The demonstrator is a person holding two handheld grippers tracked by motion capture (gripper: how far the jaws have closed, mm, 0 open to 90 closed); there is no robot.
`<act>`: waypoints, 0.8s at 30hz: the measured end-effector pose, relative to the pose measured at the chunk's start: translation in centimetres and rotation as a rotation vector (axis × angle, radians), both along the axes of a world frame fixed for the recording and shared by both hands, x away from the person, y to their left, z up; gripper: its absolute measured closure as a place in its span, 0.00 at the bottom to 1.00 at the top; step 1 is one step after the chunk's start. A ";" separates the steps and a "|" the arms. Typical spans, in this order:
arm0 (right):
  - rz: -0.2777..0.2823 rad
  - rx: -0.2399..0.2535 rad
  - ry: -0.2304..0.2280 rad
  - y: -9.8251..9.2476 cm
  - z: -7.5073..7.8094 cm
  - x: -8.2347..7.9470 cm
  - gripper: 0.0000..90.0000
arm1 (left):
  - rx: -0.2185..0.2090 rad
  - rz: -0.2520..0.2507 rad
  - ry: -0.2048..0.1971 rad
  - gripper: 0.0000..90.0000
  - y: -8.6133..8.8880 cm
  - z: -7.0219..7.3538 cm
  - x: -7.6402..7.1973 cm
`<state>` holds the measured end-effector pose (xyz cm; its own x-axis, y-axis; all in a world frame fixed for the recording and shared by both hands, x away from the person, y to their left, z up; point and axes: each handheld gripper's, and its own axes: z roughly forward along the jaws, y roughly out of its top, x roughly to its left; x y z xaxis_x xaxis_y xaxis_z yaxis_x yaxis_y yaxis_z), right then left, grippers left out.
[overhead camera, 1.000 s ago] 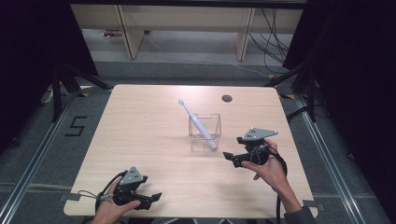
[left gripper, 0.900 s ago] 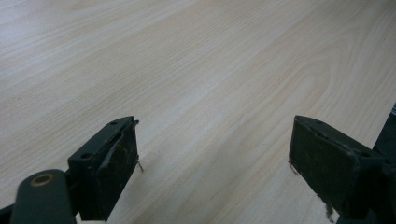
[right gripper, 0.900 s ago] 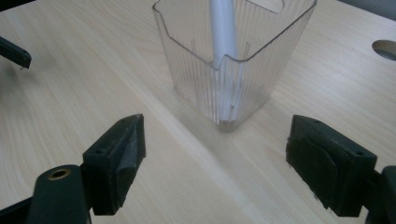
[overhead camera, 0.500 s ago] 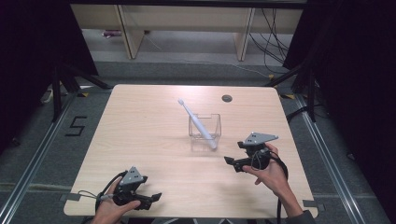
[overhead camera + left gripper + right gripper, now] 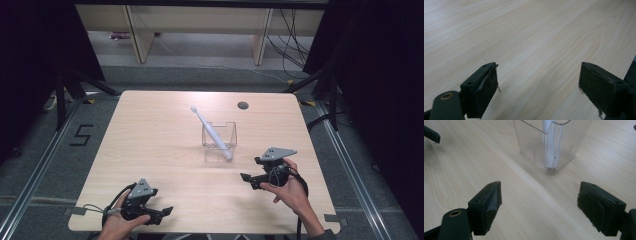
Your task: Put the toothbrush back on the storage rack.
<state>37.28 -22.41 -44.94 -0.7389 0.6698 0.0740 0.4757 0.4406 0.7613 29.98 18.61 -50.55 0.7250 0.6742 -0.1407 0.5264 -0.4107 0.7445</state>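
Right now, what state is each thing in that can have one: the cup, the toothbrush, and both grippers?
Clear cup: upright on the table, toothbrush inside.
Toothbrush: leaning in the cup, head up and out over the rim.
Left gripper: open, holding nothing, low over the table's near edge.
Right gripper: open, holding nothing, apart from the cup, jaws facing it.

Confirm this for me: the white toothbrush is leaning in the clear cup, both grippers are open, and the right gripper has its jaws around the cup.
Not quite. The right gripper is open but apart from the clear cup, on the near side of it; the high view shows bare table between them. The white toothbrush does lean in the cup, and the left gripper is open.
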 end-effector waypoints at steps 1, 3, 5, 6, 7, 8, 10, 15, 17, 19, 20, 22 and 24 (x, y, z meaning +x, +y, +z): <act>0.014 -0.010 -0.015 -0.1 -0.1 0.1 0.22 | -0.018 0.010 0.001 0.17 -0.1 -0.1 -0.1; 0.002 -0.011 -0.006 -0.1 -0.2 -0.1 0.22 | -0.018 0.009 -0.001 0.17 -0.1 -0.1 -0.1; 0.009 -0.019 -0.023 -0.1 -0.2 -0.2 0.22 | -0.001 0.001 -0.001 0.17 0.0 0.0 0.0; 0.015 -0.017 -0.022 -0.1 -0.3 -0.2 0.22 | 0.000 0.000 -0.001 0.17 0.0 0.0 0.0; 0.018 -0.008 -0.016 -0.1 -0.4 -0.3 0.22 | -0.001 0.001 -0.001 0.17 0.0 0.0 0.0; 0.015 -0.010 0.000 -0.1 -0.4 -0.4 0.22 | -0.001 0.001 -0.001 0.17 0.0 0.0 0.0; -0.010 0.001 0.027 0.1 -0.5 -0.8 0.22 | -0.001 0.000 -0.001 0.17 0.0 0.0 0.0; 0.009 -0.021 0.006 -0.1 -0.9 -0.8 0.22 | 0.000 0.000 0.000 0.17 0.0 0.0 0.0; 0.022 -0.028 0.001 -0.1 -1.0 -0.8 0.22 | 0.000 0.000 -0.001 0.17 0.0 0.0 0.0; 0.008 -0.021 0.013 0.0 -1.1 -1.1 0.22 | 0.002 0.002 -0.003 0.17 0.0 0.0 0.0; 0.025 -0.023 0.005 -0.1 -1.1 -1.0 0.22 | 0.000 0.002 -0.001 0.17 0.0 0.0 0.0; 0.020 -0.027 0.003 -0.2 -1.2 -1.1 0.22 | 0.001 0.001 -0.001 0.17 0.0 0.0 0.0; 0.028 -0.023 0.004 -0.2 -1.3 -1.2 0.22 | 0.003 -0.001 -0.001 0.17 0.0 0.0 0.0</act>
